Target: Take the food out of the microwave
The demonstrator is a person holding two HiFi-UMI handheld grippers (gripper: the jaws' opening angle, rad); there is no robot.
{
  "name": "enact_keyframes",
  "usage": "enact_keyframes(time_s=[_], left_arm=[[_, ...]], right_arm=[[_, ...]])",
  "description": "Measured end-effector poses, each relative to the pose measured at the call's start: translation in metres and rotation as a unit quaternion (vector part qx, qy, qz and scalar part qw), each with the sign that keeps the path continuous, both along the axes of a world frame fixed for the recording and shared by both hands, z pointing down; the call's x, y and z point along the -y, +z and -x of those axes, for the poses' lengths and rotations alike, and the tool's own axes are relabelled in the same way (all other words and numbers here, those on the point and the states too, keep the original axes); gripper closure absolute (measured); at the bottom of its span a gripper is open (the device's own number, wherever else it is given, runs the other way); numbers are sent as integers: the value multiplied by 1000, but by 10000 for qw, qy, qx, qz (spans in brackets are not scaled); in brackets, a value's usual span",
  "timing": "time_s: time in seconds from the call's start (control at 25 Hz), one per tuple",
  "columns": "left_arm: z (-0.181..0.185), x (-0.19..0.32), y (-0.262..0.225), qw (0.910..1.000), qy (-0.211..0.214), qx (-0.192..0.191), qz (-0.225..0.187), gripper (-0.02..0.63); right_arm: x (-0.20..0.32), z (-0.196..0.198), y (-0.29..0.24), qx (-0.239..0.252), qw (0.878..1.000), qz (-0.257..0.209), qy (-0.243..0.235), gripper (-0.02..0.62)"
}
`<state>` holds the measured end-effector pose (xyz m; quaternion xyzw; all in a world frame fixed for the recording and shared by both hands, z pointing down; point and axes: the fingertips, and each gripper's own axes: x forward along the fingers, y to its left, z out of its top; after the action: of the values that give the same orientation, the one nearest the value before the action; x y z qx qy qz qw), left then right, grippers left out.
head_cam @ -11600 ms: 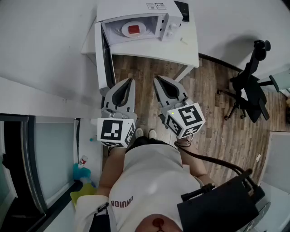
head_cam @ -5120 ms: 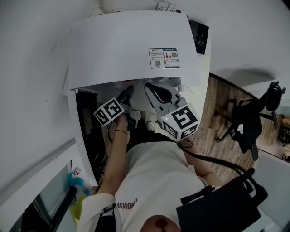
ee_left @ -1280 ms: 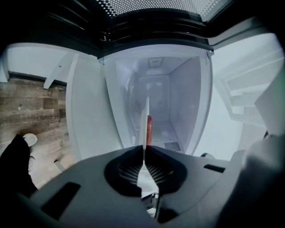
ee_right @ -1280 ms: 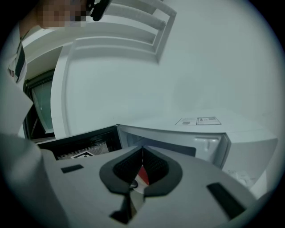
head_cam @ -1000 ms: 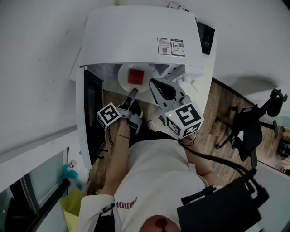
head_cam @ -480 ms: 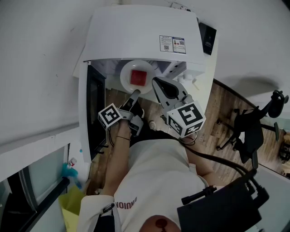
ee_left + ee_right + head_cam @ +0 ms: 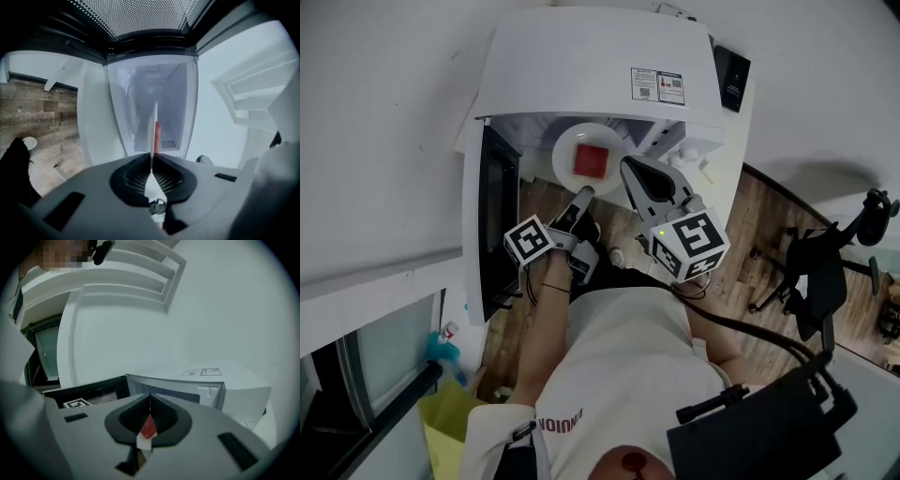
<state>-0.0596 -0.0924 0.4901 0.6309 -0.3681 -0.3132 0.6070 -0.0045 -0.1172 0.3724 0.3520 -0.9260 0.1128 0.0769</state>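
Plate (image 7: 565,150) with the red food (image 7: 592,160) now shows almost as a full disc at upper centre of the head view, just below the front edge of the microwave (image 7: 591,66); a second ago its far rim was still tucked under that edge, so it has come further out of the cavity. Door (image 7: 499,225) hangs open at the left of the frame. Left gripper (image 7: 584,194): tongs pinching the near rim of the plate; in the left gripper view the plate runs edge-on as a thin white line straight into the closed tips, food on its right face, cavity behind. Right gripper (image 7: 630,167): tongs pressed together, nothing seen between the tips; they sit just beside the plate's right rim, contact cannot be told. In the right gripper view a patch of red food and white plate shows through the hollow behind the tips. Judgement: the extraction step is nearly through, load carried on one rim grip only. Risk: plate tipping or slipping from the pinch while unsupported. Remaining, as judged: clear the opening fully, keep the plate level, set it down on a desk
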Motion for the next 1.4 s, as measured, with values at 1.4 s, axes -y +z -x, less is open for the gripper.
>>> enact_keyframes(time_s=[1.4], left_arm=[[-37, -20, -48, 9990, 176, -149, -374, 583]], right_arm=[[-3, -30, -8, 96, 9998, -163, 115, 574]])
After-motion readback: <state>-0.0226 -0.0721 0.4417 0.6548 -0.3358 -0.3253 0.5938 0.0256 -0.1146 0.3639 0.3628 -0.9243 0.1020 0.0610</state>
